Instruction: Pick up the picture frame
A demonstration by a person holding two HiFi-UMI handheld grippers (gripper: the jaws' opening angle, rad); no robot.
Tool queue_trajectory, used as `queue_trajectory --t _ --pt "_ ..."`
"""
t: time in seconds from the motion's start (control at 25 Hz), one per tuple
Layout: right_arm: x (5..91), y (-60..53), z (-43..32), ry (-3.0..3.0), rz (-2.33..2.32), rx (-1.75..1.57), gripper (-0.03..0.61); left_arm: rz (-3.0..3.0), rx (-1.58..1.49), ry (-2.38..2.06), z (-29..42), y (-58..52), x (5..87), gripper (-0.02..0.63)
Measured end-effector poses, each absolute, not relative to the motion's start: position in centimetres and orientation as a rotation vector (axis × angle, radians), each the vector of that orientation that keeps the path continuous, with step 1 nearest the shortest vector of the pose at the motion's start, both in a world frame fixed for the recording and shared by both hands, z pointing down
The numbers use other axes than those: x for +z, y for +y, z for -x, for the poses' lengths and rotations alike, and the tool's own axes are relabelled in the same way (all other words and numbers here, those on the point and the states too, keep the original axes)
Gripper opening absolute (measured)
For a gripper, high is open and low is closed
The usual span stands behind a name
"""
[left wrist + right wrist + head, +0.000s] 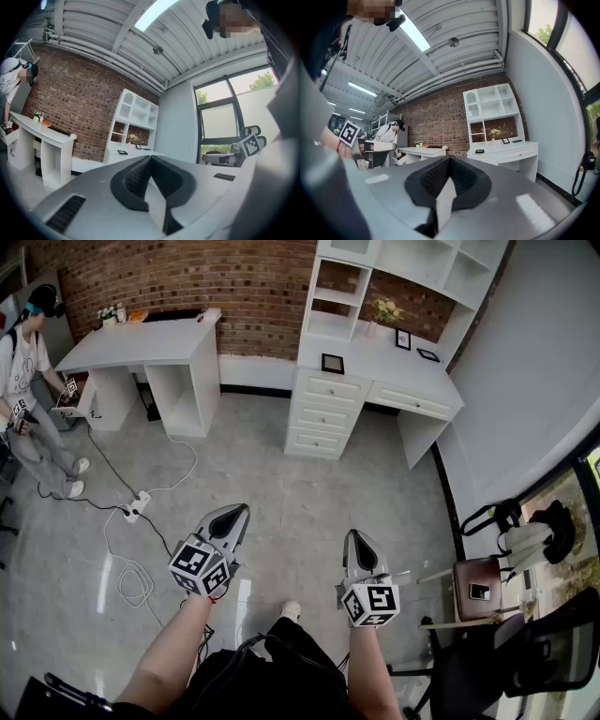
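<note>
The left hand-held gripper (238, 512) and the right hand-held gripper (358, 538) are nearest. Both are held level above the grey floor (281, 465), well apart from the white tabletop (375, 369) that stands against the brick wall (244, 287). In each gripper's own view the two dark jaws meet at their tips with nothing between them, so both are closed and empty.

Between the grippers and the tabletop there is only open floor. A power strip (138, 506) with its white cable lies far to the left of the tabletop, out of the way.

On the tabletop, the picture frame (332, 363) with a black border stands upright near the front left corner, above the drawers (321, 413). Two smaller frames are deeper on the same tabletop. One stands upright (402, 338) just beside a vase of flowers (383, 311), and one seems to lie flat (428, 354) toward the right end. At this distance I cannot be sure which one the task means, but the front one is the most likely.

In my judgement the step in hand is the approach, and no grasp has begun. The next move calls for walking up to the tabletop and opening the jaws of one gripper. The jaws should then close on the upper or side edge of the frame, gently, because a thin standing frame may tip backward if it is pushed.
</note>
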State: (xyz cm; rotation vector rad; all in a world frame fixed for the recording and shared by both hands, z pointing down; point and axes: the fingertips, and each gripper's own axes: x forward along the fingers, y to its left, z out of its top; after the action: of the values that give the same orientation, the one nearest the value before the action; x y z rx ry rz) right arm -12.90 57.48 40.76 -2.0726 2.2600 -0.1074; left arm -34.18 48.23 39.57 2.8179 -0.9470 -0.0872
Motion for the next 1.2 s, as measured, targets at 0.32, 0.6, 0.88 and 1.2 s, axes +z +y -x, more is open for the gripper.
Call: queue_trajectory --t 0.32,0.6,0.88,1.2 --pt "41.3 52.6 6.7 2.256 2.109 -0.110 0.003 -2.803 -0.093 -0.902 27.3 43.0 40.6 0.005" --pt "42.8 48.4 2.4 2.302 2.100 -0.165 0.003 -2.761 -0.077 -0.955 23.6 38.5 41.2 0.005" --pt "43.5 44.8 0.0 2.314 2.038 -0.219 0.003 -2.751 -0.035 -1.004 21.4 36.0 41.4 0.005" --pt "43.1 42.3 -0.9 2.286 1.911 -0.248 0.005 -2.733 -0.020 -1.041 20.5 33.2 42.1 0.005"
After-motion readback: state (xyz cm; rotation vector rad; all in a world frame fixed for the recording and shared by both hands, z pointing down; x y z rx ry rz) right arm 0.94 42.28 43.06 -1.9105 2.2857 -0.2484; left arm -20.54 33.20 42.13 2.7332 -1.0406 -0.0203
